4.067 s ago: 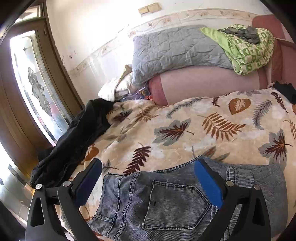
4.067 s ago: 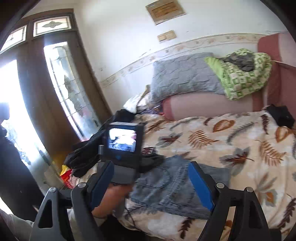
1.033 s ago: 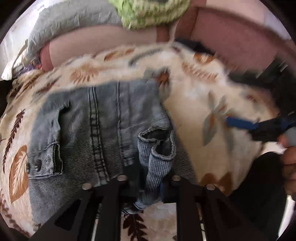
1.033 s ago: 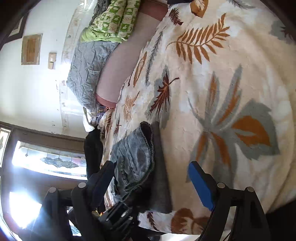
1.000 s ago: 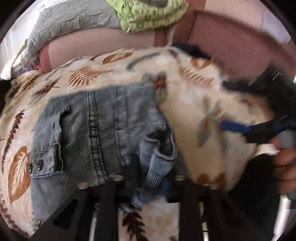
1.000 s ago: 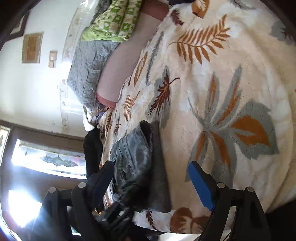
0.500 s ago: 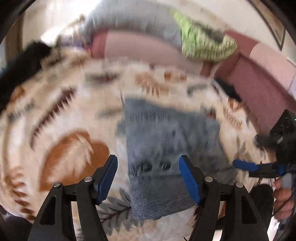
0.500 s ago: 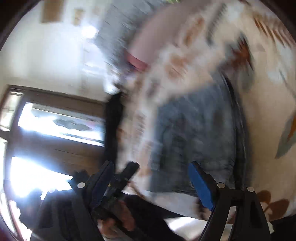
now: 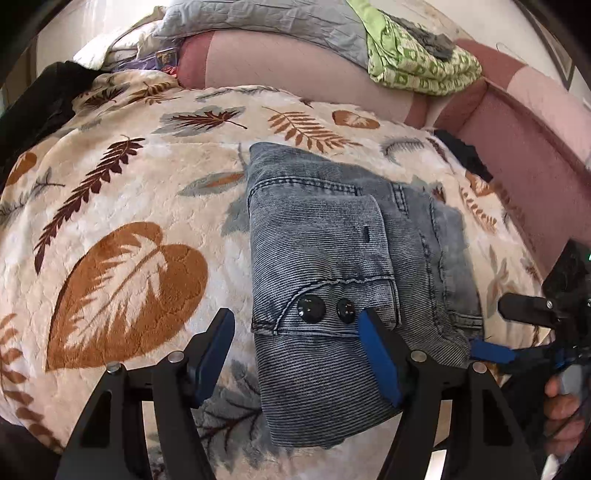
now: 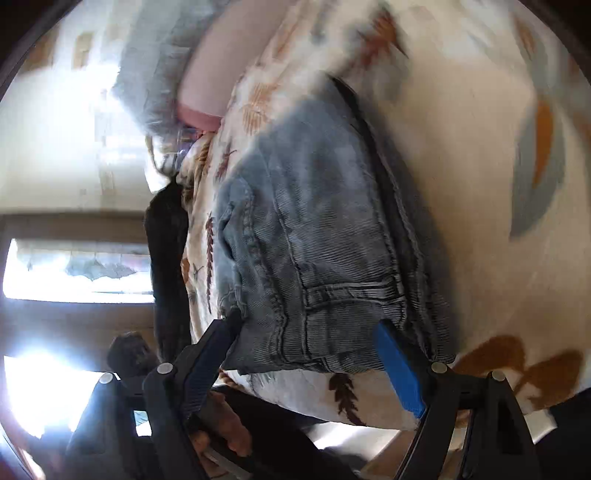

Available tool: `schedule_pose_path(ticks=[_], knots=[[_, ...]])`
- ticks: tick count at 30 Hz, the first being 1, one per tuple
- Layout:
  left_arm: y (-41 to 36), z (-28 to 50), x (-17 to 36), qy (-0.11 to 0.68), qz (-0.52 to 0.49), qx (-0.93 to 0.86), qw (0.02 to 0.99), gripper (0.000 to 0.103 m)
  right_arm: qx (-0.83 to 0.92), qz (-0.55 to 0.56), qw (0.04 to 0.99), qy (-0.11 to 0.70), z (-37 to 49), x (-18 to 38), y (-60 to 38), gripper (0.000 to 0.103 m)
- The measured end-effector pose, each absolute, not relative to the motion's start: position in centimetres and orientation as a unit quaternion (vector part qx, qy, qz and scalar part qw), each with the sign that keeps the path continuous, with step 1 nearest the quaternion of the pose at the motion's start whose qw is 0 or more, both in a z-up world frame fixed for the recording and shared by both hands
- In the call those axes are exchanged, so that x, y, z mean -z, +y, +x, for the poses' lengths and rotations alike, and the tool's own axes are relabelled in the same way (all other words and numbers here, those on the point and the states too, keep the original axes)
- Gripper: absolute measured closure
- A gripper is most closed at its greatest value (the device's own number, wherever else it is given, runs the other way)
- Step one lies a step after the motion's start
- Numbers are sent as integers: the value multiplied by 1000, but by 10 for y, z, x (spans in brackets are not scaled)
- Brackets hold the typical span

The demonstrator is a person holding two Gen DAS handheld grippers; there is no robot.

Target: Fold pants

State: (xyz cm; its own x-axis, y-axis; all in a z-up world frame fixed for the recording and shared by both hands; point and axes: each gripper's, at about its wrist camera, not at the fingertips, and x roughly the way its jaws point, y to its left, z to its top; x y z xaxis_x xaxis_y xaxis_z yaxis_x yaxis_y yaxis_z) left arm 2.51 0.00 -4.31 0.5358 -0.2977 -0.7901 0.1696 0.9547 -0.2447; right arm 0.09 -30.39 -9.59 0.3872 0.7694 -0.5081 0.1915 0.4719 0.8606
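Note:
The grey-blue denim pants (image 9: pixel 343 258) lie folded in a compact stack on the leaf-print blanket (image 9: pixel 122 206), two dark buttons facing up. My left gripper (image 9: pixel 295 350) is open and empty just in front of the near edge of the stack. My right gripper (image 10: pixel 310 350) is open, its blue pads straddling the stack's side edge (image 10: pixel 325 258); that view is blurred. The right gripper also shows in the left wrist view (image 9: pixel 517 339) at the stack's right side.
A pink sofa back (image 9: pixel 517 122) runs behind the blanket, with a grey quilt (image 9: pixel 258 18) and a green patterned cloth (image 9: pixel 417 62) on it. Dark clothes (image 9: pixel 40 99) lie at the far left. A bright glass door (image 10: pixel 74 273) is beyond the bed.
My left gripper has let go of the bunched denim, opened and pulled back. The pants now lie flat and folded. My right gripper has swung in close to the stack's edge.

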Motion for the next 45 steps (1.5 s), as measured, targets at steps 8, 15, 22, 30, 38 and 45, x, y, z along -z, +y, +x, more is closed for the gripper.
schedule_pose_path(ticks=[8,15,22,30,38,45], knots=[[6,26,38,445,-84,126,883,33,-237,491,682,488,-18,78,-279,20],[1,29,46,451,-76,120,881,33,-204,517,682,475,-9,99,-282,20],[-13,27,47,447,-45,115,886,32,-147,504,704,478,-8,116,-297,56],[-8,29,54,451,-57,118,883,27,-111,347,808,463,-20,59,-285,99],[-7,11,18,397,-48,117,909,26,-97,332,801,489,-21,91,-284,93],[-24,14,54,434,21,102,895,25,-83,316,810,487,-33,65,-303,85]])
